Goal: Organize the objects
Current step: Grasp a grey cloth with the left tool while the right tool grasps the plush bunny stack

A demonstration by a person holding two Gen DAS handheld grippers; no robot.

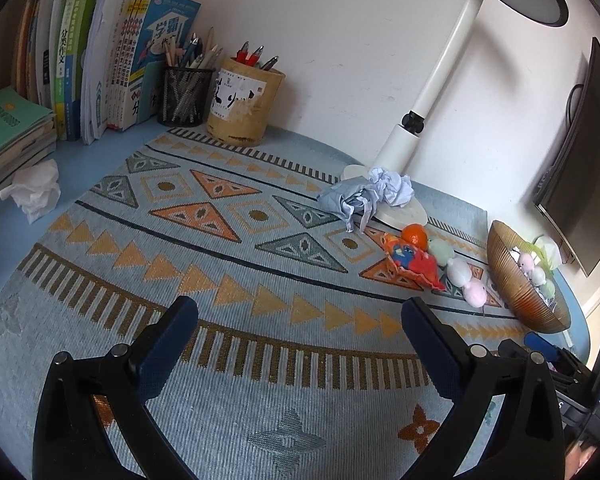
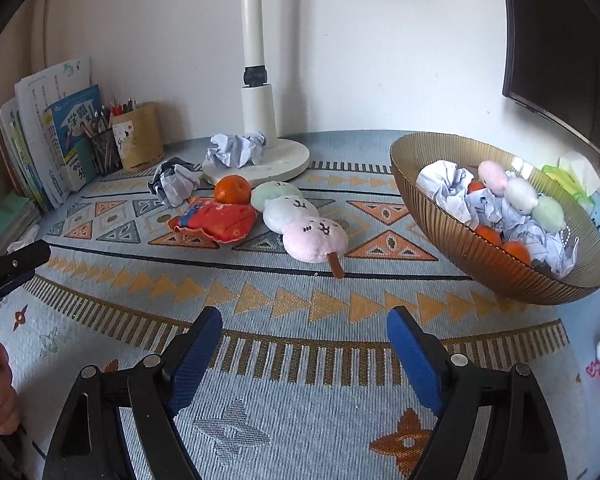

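I see both claws, left claw (image 1: pixel 298 320) and right claw (image 2: pixel 304 330), spread wide and empty over the woven patterned mat (image 2: pixel 300 420); beside the ribbed amber bowl (image 2: pixel 460 248) lies a soft three-ball plush (image 2: pixel 300 220).

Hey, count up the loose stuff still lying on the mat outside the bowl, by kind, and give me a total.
Crumpled paper balls: 2
Oranges: 1
Dango plush toys: 1
Red fabric pouches: 1
Total: 5
The gold bowl already holds more paper, oranges and another dango plush.
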